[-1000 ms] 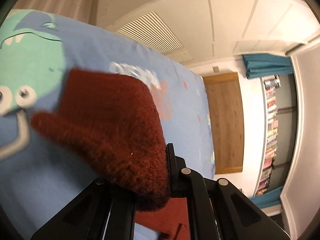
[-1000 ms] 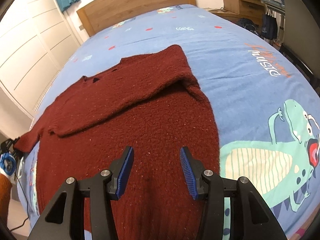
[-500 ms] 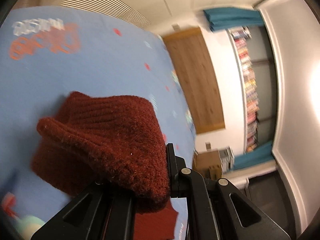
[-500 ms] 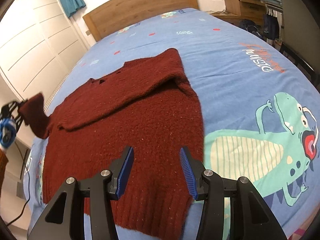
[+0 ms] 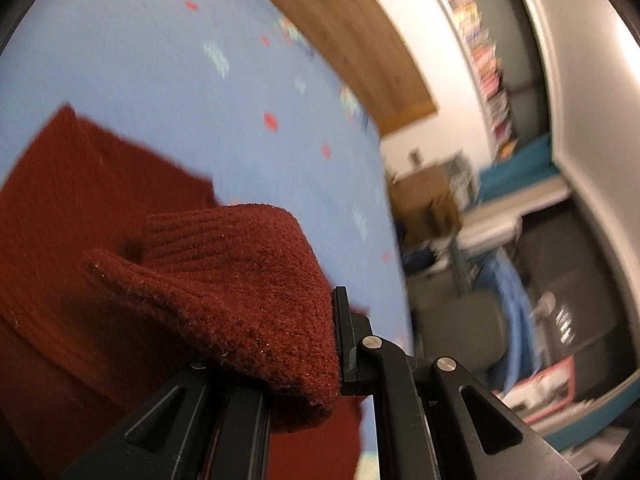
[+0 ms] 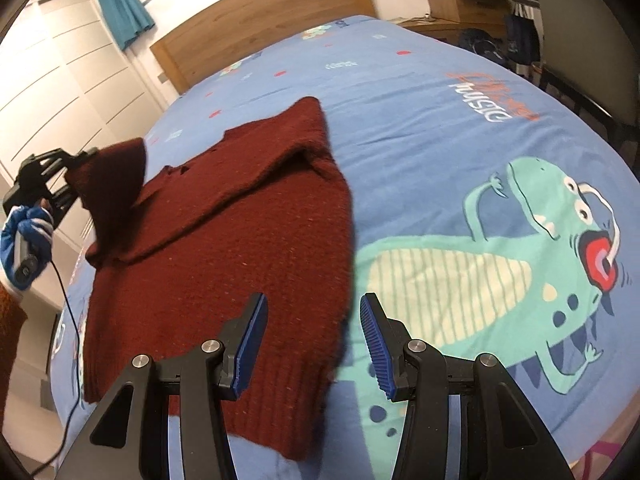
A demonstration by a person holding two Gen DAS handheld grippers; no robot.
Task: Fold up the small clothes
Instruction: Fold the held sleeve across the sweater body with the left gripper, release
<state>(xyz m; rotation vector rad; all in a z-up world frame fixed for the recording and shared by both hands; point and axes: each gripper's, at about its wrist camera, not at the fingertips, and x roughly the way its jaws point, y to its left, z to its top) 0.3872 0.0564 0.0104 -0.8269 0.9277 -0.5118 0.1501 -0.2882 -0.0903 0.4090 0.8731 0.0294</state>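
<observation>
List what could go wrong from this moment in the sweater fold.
The left hand-held gripper grips only the cuff end of the sleeve; thick knit may slip out mid-swing. The right hand-held gripper hovers open, pinning nothing, so pulling could drag the sweater across the duvet and undo the other folded sleeve.

The blue bedcover [image 6: 420,92] carries upside-down orange and white lettering [image 6: 490,100], too distorted to read with certainty.
</observation>
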